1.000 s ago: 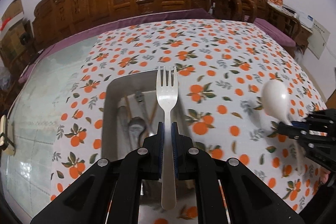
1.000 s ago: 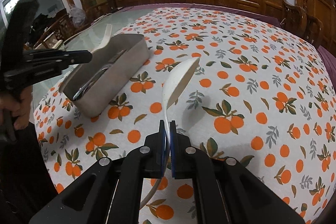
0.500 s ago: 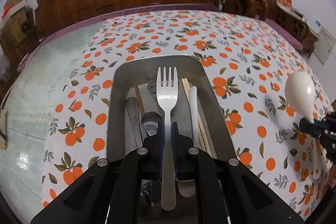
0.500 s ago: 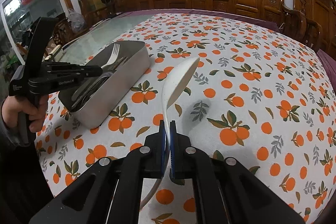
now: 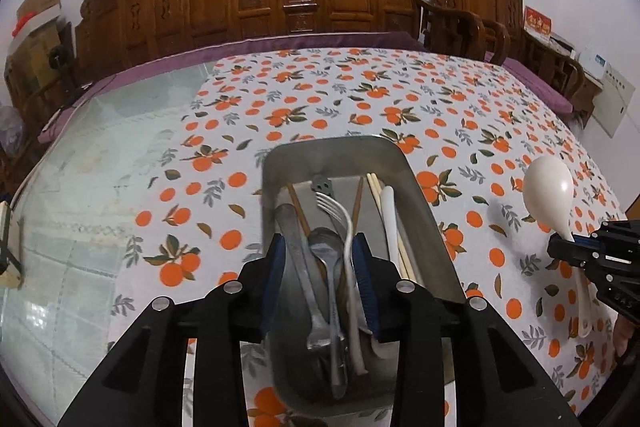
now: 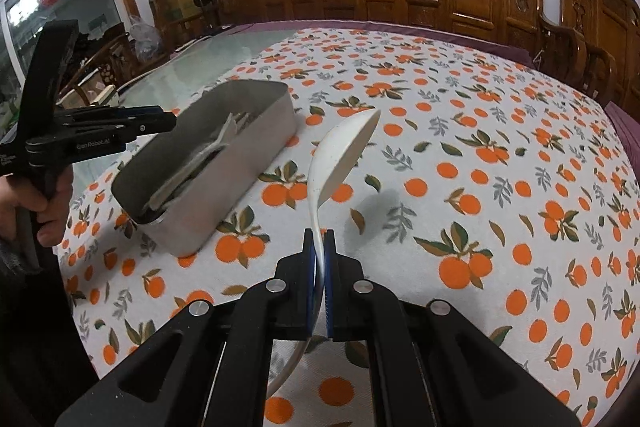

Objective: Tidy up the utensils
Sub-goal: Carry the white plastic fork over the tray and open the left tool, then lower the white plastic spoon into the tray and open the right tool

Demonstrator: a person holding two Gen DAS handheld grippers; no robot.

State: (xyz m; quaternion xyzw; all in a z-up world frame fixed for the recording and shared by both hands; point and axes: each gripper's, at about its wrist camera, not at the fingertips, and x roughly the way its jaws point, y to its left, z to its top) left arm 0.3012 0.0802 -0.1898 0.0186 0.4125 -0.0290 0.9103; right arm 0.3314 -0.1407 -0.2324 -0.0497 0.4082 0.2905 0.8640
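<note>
Utensils lie together in the oblong grey metal tray [image 5: 416, 187] on the white tablecloth printed with oranges [image 5: 320, 99]: a silver metal fork [image 5: 340, 219], steel spoons and pale chopsticks [image 5: 376, 187]. Above the tray, the left gripper [image 5: 319, 259] is opening its jaws, the fork loose between them and touching neither pad. Beside the tray, the right gripper [image 6: 319, 245] is clamped on the handle of a white plastic rice spoon [image 6: 344, 155].

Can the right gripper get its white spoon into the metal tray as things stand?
Probably not yet. The left gripper hangs right over the metal tray, fingers opening around the just-dropped fork. The right gripper grips the white spoon beside the tray; cloth between is clear.
</note>
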